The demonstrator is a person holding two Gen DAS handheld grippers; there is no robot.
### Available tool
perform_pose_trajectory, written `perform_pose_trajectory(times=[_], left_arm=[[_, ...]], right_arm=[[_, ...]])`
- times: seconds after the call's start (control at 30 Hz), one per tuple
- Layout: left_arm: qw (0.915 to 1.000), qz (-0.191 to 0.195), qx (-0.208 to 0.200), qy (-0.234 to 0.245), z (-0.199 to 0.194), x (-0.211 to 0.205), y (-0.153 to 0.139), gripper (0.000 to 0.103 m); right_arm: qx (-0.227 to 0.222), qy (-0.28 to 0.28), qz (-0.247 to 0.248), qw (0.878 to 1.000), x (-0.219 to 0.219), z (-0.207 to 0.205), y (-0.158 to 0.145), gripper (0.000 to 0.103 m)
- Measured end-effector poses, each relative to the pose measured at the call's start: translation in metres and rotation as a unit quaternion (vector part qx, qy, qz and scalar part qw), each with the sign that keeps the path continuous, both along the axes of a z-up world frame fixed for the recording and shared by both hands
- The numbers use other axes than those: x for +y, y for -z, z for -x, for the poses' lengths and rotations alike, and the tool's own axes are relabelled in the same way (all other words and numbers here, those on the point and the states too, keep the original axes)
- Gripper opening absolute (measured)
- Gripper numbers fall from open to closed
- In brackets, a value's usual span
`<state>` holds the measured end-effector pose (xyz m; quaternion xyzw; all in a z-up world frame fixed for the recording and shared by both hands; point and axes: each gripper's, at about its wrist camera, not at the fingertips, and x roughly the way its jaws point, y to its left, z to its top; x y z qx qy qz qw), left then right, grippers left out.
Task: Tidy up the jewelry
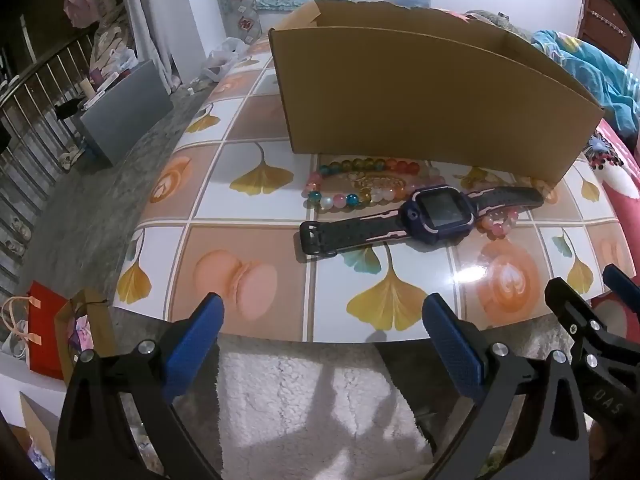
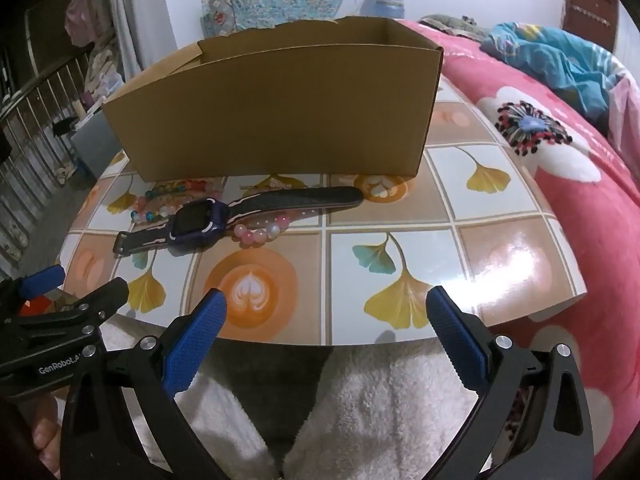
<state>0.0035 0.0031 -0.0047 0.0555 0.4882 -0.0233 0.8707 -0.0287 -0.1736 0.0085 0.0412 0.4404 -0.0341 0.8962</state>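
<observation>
Both grippers hang at the near edge of the desk (image 1: 400,272), empty, blue-padded fingers (image 1: 200,332) spread wide apart on the left gripper (image 1: 322,320) and likewise on the right gripper (image 2: 326,320).

Ahead of them lies the dark purple smartwatch with a black-and-pink strap (image 1: 436,216). Its long axis runs roughly across both views, left to right and slightly away. It sits almost straight ahead of the left gripper but well to the left of the right gripper's line (image 2: 200,220), so the left looks better placed.

The strap lies over a string of multicoloured glass beads (image 1: 360,184), and a pink bead bracelet (image 2: 262,232) touches the watch's near side, so a grasp could drag beads along.

Just behind stands the open brown cardboard box (image 1: 420,96), its near wall tall enough to need a lift over it.
</observation>
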Motion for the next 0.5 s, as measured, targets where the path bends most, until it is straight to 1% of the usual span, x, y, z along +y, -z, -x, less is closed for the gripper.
perform_pose_trajectory(times=[0.5], left_arm=[[1.0, -0.004, 0.0, 0.0, 0.0012, 0.0007, 0.0007, 0.098]], right_arm=[[0.003, 0.001, -0.005, 1.0, -0.0036, -0.0008, 0.0013, 0.096]])
